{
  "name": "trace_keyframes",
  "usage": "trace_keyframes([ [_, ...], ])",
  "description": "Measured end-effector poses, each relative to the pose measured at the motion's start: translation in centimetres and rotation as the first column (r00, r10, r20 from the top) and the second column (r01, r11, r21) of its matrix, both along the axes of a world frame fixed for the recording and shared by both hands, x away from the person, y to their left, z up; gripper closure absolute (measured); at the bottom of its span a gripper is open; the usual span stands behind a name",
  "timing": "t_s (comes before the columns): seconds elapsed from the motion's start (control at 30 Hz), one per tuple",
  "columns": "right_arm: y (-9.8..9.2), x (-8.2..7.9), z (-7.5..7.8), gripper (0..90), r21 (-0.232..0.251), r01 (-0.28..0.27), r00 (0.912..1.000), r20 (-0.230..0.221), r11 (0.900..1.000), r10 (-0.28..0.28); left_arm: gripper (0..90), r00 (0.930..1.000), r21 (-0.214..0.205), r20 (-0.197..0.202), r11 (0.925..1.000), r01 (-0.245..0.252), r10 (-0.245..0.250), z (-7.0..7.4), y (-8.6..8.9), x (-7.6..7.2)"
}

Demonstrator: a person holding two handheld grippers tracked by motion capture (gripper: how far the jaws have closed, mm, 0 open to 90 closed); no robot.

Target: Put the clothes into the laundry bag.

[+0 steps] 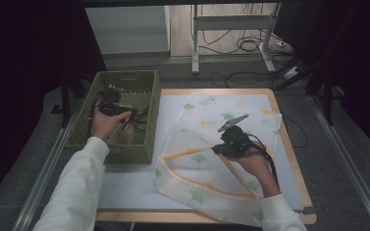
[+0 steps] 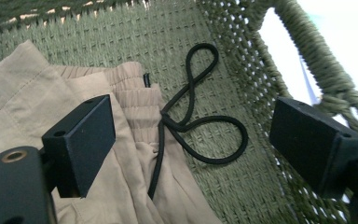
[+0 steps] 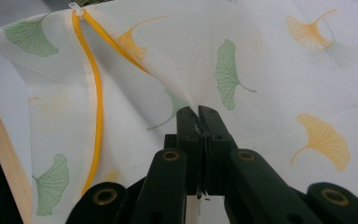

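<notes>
A white mesh bag [image 1: 207,115] printed with green and orange ginkgo leaves lies on the table, its yellow zipper [image 3: 98,102] running along one edge. My right gripper [image 3: 198,114] is shut on a fold of the bag's fabric [image 3: 270,70] and lifts it into a ridge; in the high view it [image 1: 218,149] is over the bag's middle. My left gripper [image 2: 193,140] is open inside the green woven basket [image 1: 125,74], just above a beige garment [image 2: 37,107] with a black drawstring [image 2: 242,135] looped on the basket floor. Nothing is between its jaws.
The basket stands at the table's left side, on a white mat [image 1: 125,185]. The wooden table edge [image 1: 298,163] runs along the right. Beyond the table are a metal frame [image 1: 195,43] and floor cables [image 1: 250,45].
</notes>
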State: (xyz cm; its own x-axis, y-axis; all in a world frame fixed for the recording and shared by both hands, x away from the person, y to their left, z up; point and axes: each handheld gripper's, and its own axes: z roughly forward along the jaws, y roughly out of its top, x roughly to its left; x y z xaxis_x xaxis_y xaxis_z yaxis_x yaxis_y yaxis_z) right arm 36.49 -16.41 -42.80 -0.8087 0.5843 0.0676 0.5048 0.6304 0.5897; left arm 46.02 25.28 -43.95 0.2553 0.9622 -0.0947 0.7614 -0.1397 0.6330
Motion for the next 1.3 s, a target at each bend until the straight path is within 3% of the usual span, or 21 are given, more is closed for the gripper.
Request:
trace_keyframes([
  [0.67,0.0,0.1,-0.2,86.5,-0.001,-0.002,1.0,-0.005,1.0,0.002,13.4,0.9987,0.01,-0.028,0.9991,-0.042,0.042,-1.3,0.6,1.3],
  [0.87,0.0,0.1,-0.3,86.5,-0.003,-0.001,1.0,-0.008,1.0,0.001,13.2,0.998,0.036,-0.054,0.9989,-0.031,0.033,-1.7,0.6,1.5],
  [1.3,0.0,0.2,-0.3,86.5,-0.002,0.002,1.0,-0.001,1.0,-0.002,13.2,0.9923,0.054,-0.107,0.9969,-0.057,0.062,-2.7,1.4,1.9],
])
